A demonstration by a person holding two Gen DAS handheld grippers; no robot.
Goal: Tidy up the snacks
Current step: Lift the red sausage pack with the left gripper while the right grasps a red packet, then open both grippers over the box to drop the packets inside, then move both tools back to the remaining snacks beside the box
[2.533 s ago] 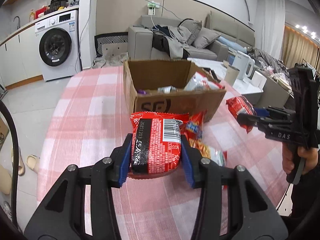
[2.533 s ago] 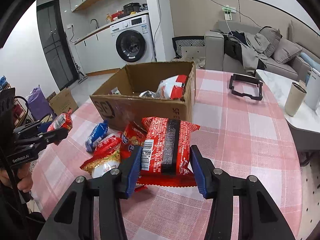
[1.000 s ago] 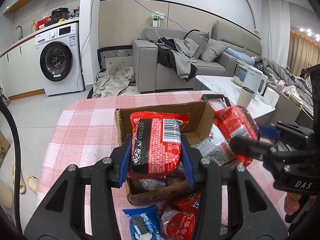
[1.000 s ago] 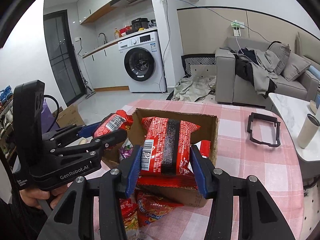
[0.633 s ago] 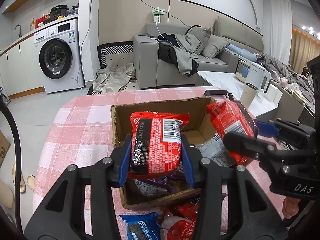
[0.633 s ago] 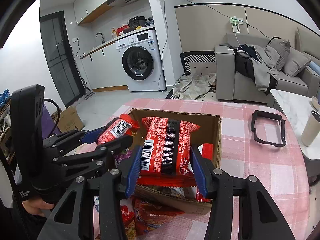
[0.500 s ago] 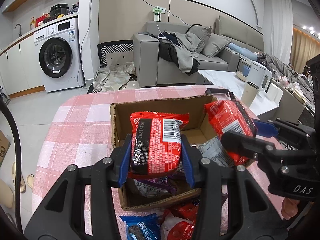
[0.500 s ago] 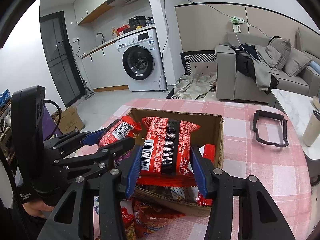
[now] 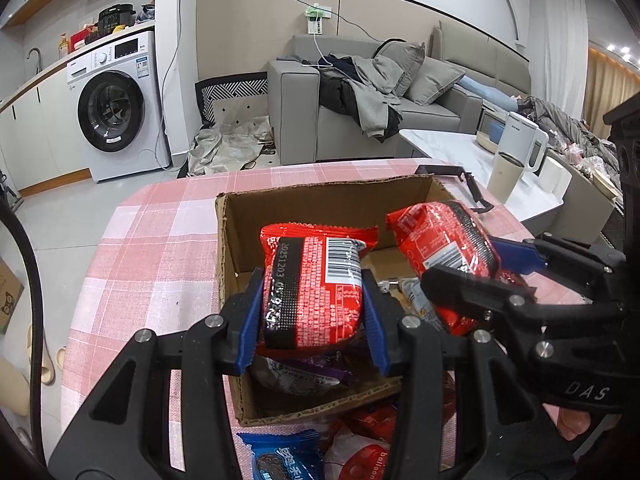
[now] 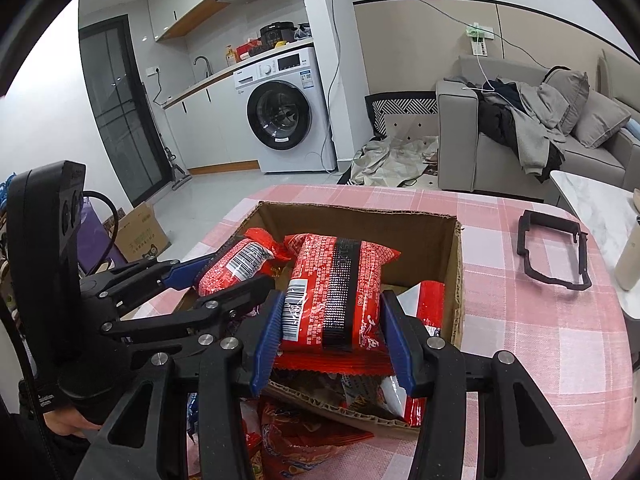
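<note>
An open cardboard box point(image 9: 320, 204) point(image 10: 360, 216) stands on the pink checked table and holds several snack packs. My left gripper point(image 9: 312, 312) is shut on a red noodle pack point(image 9: 312, 284) and holds it over the box's near left part. My right gripper point(image 10: 332, 336) is shut on another red noodle pack point(image 10: 336, 292), held over the box's near side. In the left wrist view the right gripper's pack point(image 9: 440, 248) hangs over the box's right part. In the right wrist view the left gripper's pack point(image 10: 236, 264) hangs over the box's left edge.
Loose snacks lie on the table in front of the box: a blue cookie pack point(image 9: 280, 456) and red packs point(image 9: 360, 456) point(image 10: 304, 444). A black plastic frame point(image 10: 552, 252) lies on the table right of the box. A beige cup point(image 9: 506, 176) stands on a side table.
Both grippers have carried their red packs from low over the table up and forward over the open box, and have moved a little lower into it in the last half second.
</note>
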